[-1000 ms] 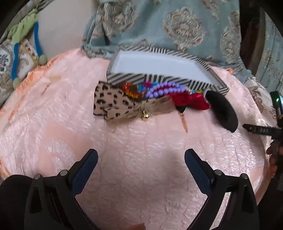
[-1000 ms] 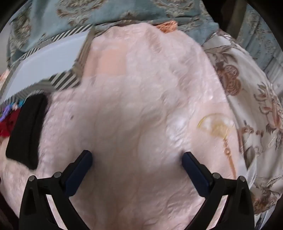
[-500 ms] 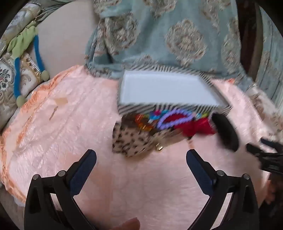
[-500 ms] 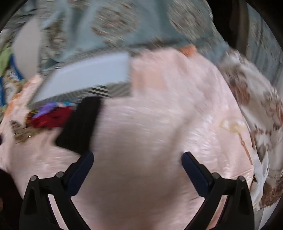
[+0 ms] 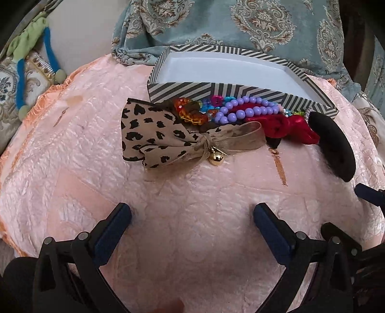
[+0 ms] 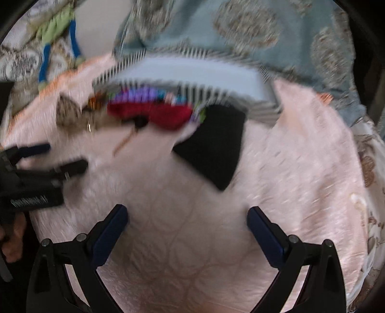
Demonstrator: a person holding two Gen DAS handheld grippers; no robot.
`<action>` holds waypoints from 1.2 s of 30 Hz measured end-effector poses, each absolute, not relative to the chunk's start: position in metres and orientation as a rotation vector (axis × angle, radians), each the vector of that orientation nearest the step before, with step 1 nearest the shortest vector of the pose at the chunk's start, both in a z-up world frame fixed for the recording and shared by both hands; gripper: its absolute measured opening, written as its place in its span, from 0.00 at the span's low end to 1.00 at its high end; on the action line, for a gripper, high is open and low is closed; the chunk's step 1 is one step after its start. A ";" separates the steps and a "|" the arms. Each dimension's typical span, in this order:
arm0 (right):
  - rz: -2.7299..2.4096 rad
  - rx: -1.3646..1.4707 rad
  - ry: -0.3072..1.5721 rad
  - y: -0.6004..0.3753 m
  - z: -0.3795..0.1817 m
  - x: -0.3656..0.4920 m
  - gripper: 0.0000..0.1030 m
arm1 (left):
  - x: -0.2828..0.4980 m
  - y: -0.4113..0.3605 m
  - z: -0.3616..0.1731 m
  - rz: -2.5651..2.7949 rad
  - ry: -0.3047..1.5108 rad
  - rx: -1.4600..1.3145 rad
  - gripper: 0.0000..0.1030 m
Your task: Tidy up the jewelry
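A black-and-white striped box (image 5: 182, 90) with a white inside stands open at the back of the pink cushion (image 5: 192, 204). In front of it lie a leopard-print bow (image 5: 154, 134) with a gold bell (image 5: 215, 157), orange beads (image 5: 190, 114), a purple bead string (image 5: 240, 110), a red bow (image 5: 286, 128) and a black pad (image 5: 334, 146). My left gripper (image 5: 192, 216) is open and empty, short of the bow. My right gripper (image 6: 187, 218) is open and empty, just before the black pad (image 6: 214, 144); that view is blurred.
A teal patterned cloth (image 5: 240, 21) hangs behind the box. A green and blue cord (image 5: 28, 48) lies at the far left. The left gripper shows at the left of the right wrist view (image 6: 36, 173). A patterned sheet (image 6: 370, 168) borders the cushion on the right.
My left gripper has moved closer to the jewelry pile again. My right gripper has swung left, so the box, the red bow and the black pad now fill its view.
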State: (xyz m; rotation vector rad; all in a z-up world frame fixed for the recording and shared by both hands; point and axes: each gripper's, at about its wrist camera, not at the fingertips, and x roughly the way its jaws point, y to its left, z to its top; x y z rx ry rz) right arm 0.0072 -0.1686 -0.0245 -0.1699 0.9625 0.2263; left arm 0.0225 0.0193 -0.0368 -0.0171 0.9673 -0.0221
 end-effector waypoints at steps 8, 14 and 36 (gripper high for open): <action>0.255 -0.158 0.975 -0.176 -0.031 0.009 1.00 | 0.021 0.018 -0.034 -0.017 0.945 -0.021 0.88; 0.237 -0.129 0.949 -0.171 -0.019 0.010 0.99 | 0.021 0.020 -0.016 -0.009 0.928 0.005 0.78; 0.169 -0.173 0.625 -0.191 0.039 0.018 1.00 | 0.046 0.042 -0.002 0.072 0.831 0.016 0.87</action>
